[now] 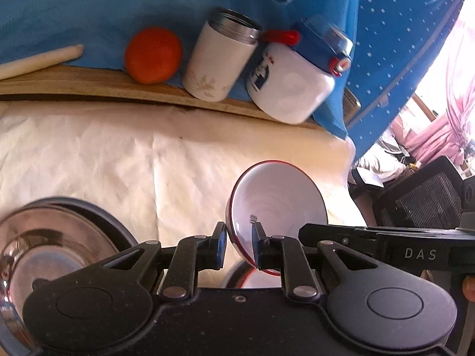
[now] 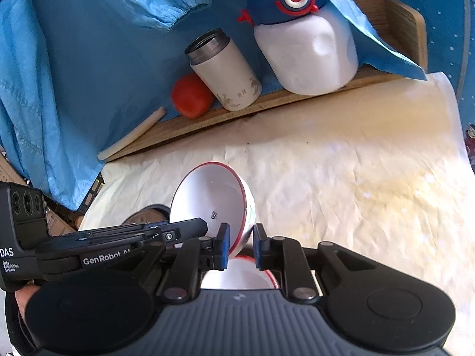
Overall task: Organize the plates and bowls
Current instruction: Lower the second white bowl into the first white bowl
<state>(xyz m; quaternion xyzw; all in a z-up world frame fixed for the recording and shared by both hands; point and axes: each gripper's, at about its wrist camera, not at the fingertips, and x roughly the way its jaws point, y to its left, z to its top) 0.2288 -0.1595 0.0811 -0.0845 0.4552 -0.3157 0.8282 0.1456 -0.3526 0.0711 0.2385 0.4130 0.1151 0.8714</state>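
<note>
1. Your left tongs (image 1: pixel 239 244) pinched the rim of a white bowl with a red rim (image 1: pixel 276 204), held tilted above the paper-covered surface (image 1: pixel 118 154).
2. Your right tongs (image 2: pixel 240 244) pinched the rim of another red-rimmed white bowl (image 2: pixel 213 204), tilted over a third bowl (image 2: pixel 237 276) below it.
3. A steel bowl (image 1: pixel 53 243) sat to the left.
4. On the wooden shelf (image 1: pixel 89 84) behind stood an orange (image 1: pixel 153 55), a white flask (image 1: pixel 219 56) and a white jar with a blue lid (image 1: pixel 297 74).
</note>
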